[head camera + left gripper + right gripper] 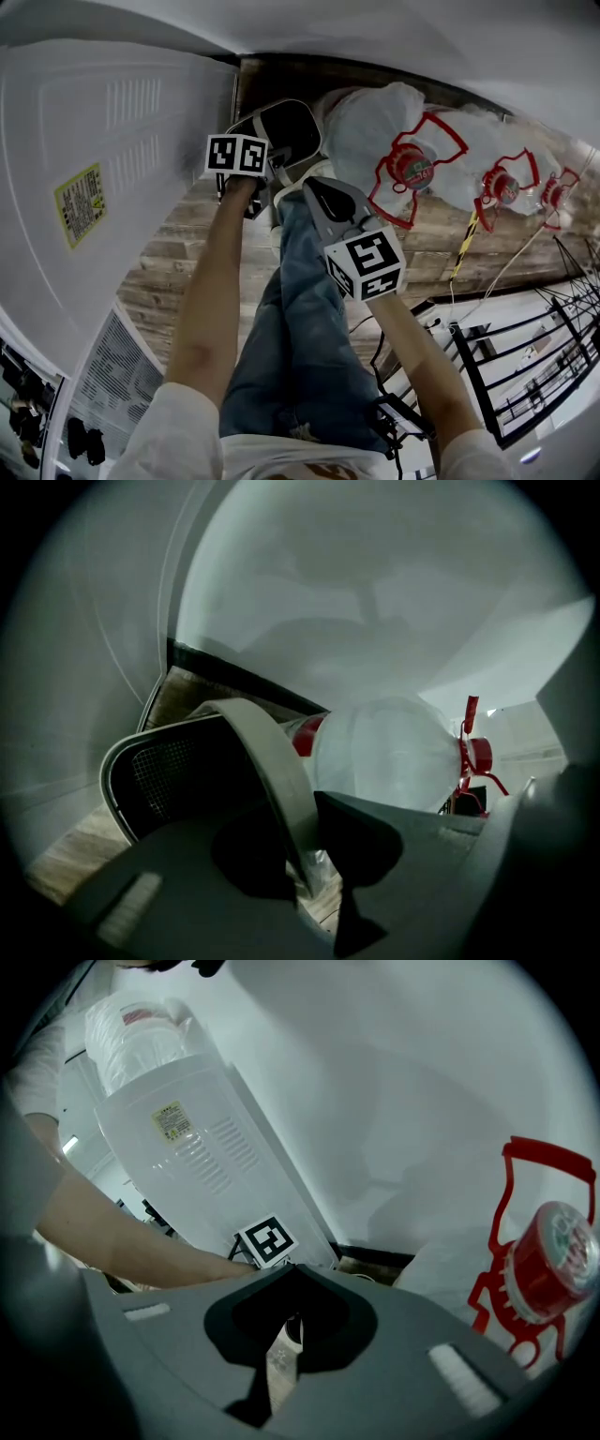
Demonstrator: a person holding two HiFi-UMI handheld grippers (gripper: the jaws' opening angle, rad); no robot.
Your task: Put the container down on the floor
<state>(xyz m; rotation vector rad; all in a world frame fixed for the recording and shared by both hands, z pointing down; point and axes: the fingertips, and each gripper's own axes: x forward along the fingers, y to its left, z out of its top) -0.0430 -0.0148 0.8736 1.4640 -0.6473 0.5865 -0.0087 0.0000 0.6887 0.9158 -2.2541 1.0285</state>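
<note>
Head view: container (286,131) sits low by the wall over the wooden floor (187,253), beside a water bottle (375,122). Left gripper view: left gripper (305,855) jaws are clamped on the container's rim (272,761). Right gripper view: right gripper (284,1335) jaws are pinched on a thin pale strip, apparently that rim.

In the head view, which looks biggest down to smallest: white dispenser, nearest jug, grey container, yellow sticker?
1. dispenser, by far the largest
2. jug
3. container, partly covered, so its rank below the jug is less sure
4. sticker
</note>
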